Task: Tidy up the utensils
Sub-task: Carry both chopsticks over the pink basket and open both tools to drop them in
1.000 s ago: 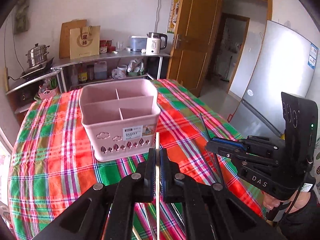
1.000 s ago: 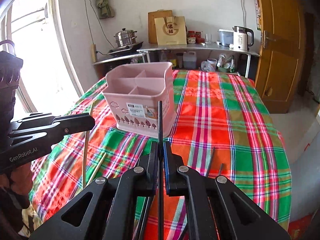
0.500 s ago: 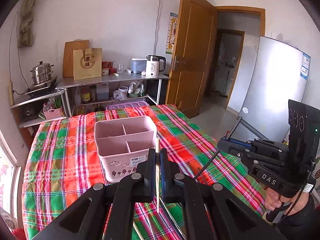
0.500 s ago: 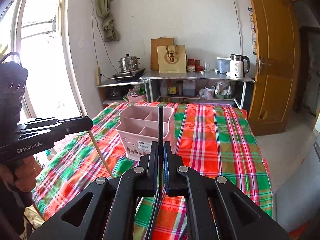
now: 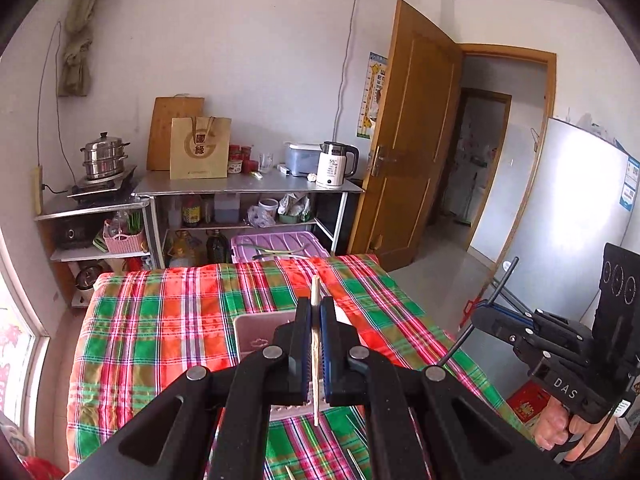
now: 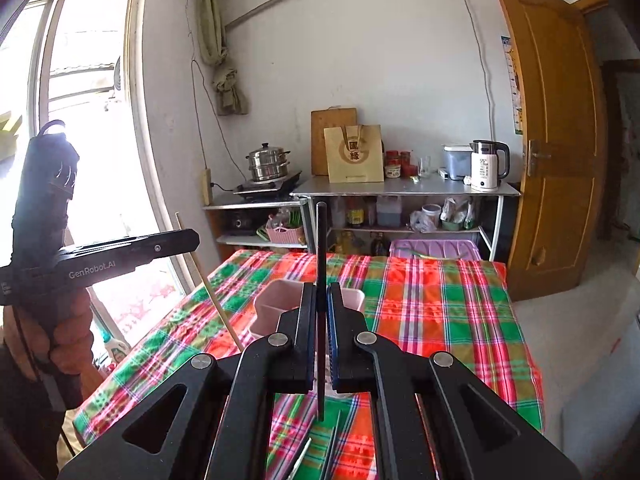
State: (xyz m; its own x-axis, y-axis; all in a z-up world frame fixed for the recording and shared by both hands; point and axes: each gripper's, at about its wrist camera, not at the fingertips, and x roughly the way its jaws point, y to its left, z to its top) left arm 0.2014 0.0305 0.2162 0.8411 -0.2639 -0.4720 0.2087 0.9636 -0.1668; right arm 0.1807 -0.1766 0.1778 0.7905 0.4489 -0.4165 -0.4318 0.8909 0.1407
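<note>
Pink basket [image 5: 256, 336] mostly hidden | left gripper [image 5: 315, 322] blocks it

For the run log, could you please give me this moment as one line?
left gripper: shut on wooden chopstick | right gripper: shut on black chopstick | pink basket: below

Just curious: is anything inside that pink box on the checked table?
The pink box shows only bare dividers near its rim. Both claws, left and right, cover most of it, so the rest stays hidden.
</note>
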